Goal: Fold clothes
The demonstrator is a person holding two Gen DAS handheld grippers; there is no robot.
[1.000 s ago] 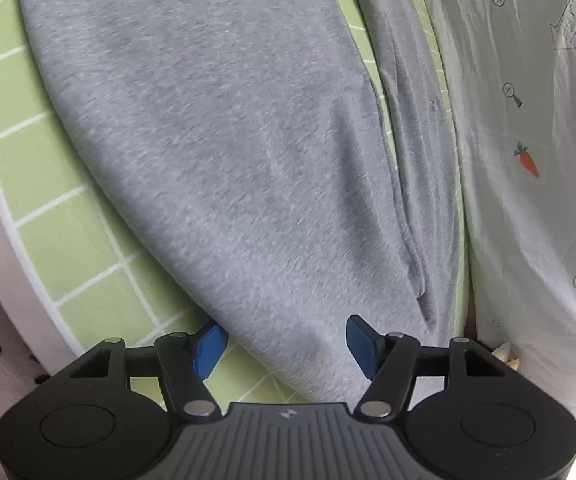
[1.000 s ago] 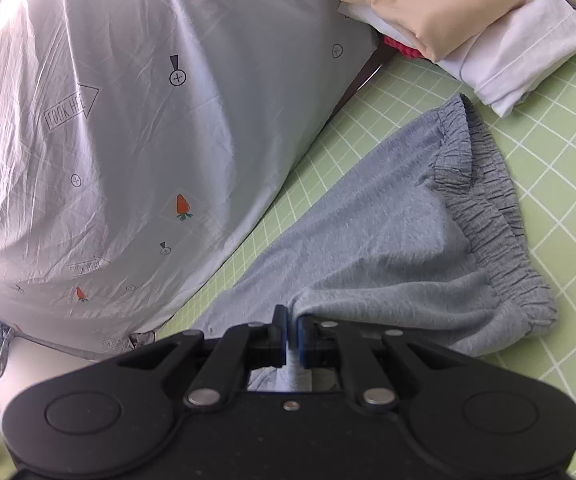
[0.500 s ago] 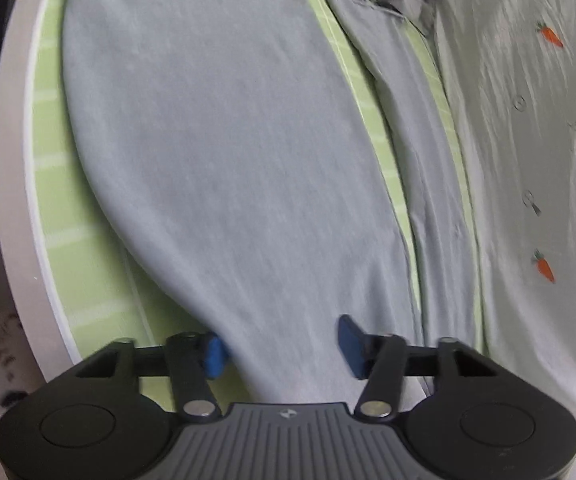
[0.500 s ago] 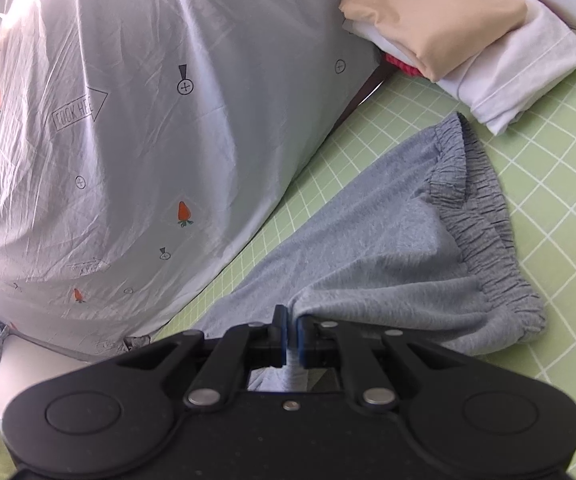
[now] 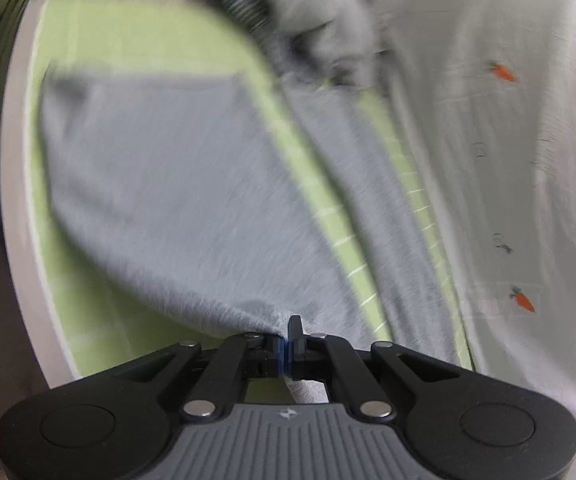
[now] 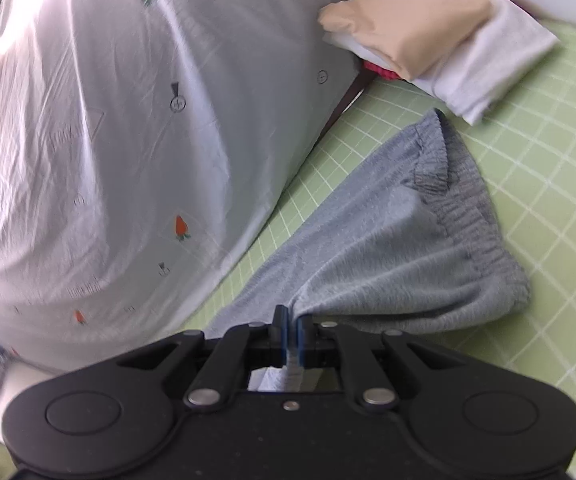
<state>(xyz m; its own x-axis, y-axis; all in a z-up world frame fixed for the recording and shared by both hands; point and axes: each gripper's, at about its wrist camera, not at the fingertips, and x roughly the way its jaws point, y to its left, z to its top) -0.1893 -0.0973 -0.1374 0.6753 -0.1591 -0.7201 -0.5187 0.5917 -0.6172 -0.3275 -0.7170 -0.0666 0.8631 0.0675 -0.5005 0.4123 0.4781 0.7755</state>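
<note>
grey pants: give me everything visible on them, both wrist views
The grey pants look like soft heathered knit, with a gathered elastic waistband in darker grey. They lie spread on the green grid mat, beside the white carrot-print sheet. In the left view the two legs lie apart, mat showing between them. The left hand-held gripper is shut on a fabric edge, pulling it into a peak; the right hand-held gripper pinches another edge near the waist.

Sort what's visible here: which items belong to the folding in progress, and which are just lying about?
In the job:
- grey sweatpants, pinched at two spots
- left gripper, shut on the fabric
- right gripper, shut on the fabric
- green grid mat under them

Lying about:
- carrot-print sheet
- beige garment stacked on a white garment
</note>
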